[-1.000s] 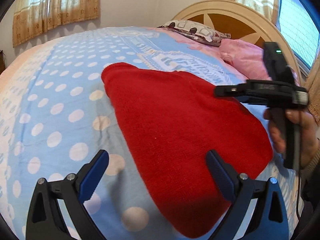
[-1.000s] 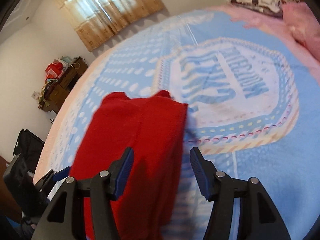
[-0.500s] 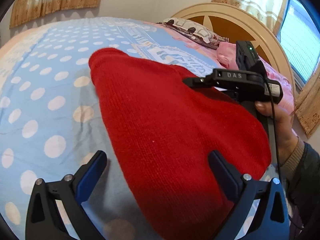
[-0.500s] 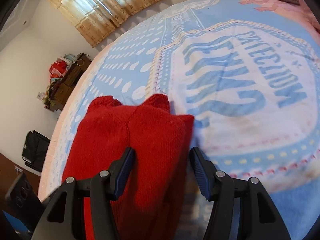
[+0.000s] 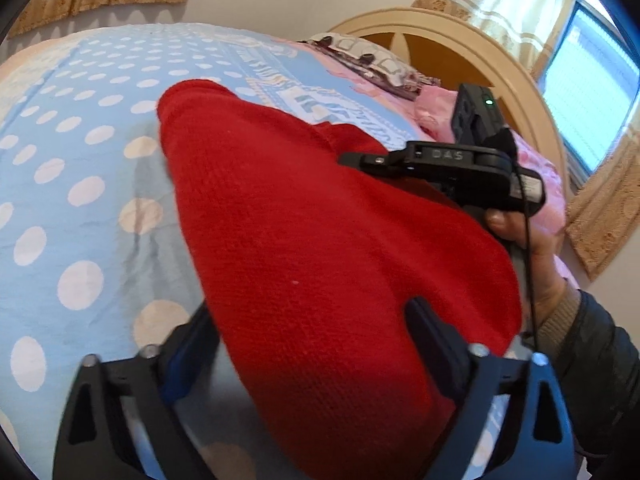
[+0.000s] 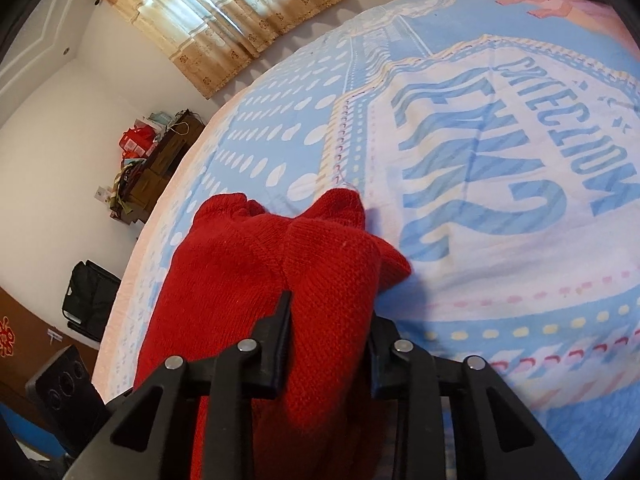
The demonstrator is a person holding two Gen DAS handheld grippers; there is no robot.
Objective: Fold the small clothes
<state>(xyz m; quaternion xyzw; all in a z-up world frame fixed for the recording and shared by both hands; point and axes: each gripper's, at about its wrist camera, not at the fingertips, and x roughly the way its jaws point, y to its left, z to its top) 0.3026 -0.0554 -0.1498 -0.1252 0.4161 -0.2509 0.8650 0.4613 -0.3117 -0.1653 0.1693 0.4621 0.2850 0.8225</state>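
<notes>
Right gripper [image 6: 329, 340] just closed, clamping red knit garment [image 6: 280, 264]; left gripper [image 5: 310, 334] narrowing, left pad contact hidden under fabric.

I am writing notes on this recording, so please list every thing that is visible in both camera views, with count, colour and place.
knitted garment: one, red, lying on the bedspread, between both grippers' fingers
bedspread: one, light blue with white dots and lettering, covering the bed
headboard: one, cream and tan, far end of the bed
pillow: one, patterned white and dark, by the headboard
curtains: tan, over the window
cabinet: one, dark wood, cluttered top, by the wall
bag: one, black, on the floor
left gripper: one, jaws just closing around the garment's near edge
right gripper: one, just closed, pinching a garment fold
person's right hand: one, holding the right gripper's handle
</notes>
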